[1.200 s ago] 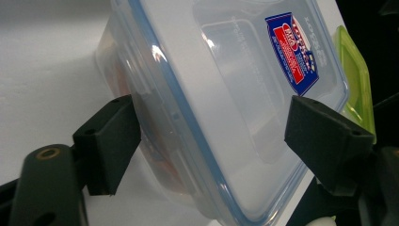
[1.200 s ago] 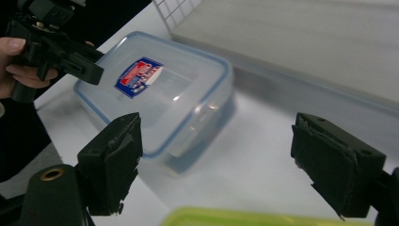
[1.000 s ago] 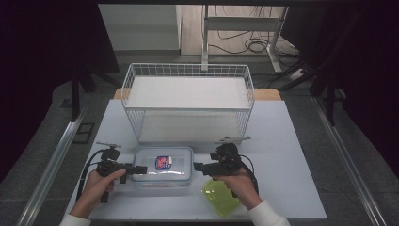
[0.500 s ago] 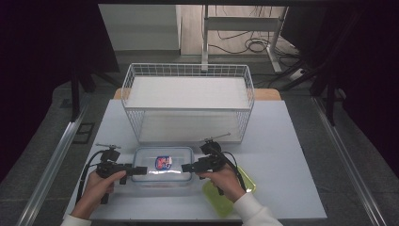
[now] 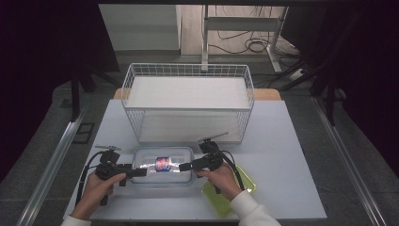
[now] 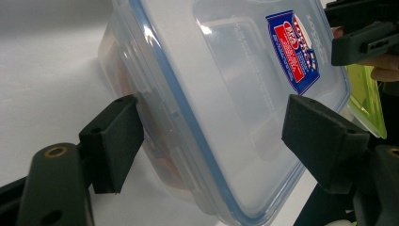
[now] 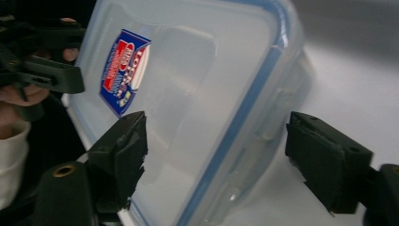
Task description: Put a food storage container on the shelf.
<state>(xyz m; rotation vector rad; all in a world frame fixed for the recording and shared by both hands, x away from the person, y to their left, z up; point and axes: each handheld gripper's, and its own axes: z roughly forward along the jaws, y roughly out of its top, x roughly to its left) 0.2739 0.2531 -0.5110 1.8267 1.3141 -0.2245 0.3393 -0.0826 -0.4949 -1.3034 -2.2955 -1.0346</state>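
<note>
On the white table (image 5: 291, 141) a clear lidded container (image 5: 163, 165) lies flat near the 6 o'clock edge, a red-and-blue sticker (image 5: 163, 164) at the centre of its lid. The left gripper (image 5: 139, 172) comes in from 9 o'clock, its tips at the container's left end. In the left gripper view the 2 black jaws stand spread, 1 on each side of the container's blue-seamed rim (image 6: 188, 127), with daylight between each pad and the plastic: released, clamping nothing. The right gripper (image 5: 184, 166) reaches in from 3 o'clock, over the right end of the lid. In the right gripper view its jaws are likewise spread wide across the container's (image 7: 197, 108) corner, the left pad over the lid and the right pad out past the side wall, neither pressing.

A yellow-green lid (image 5: 240, 188) lies at 4 o'clock from the container, partly under the right hand (image 5: 221, 179); the left hand (image 5: 96, 186) sits at 8 o'clock.

At 12 o'clock stands a white wire basket (image 5: 188, 70); a strip of bare table separates its front edge from the container. Open tabletop runs out to 3 o'clock, well clear of everything. On the 9 o'clock side the table edge is close behind the left gripper, and at 6 o'clock only a narrow band of table remains.
</note>
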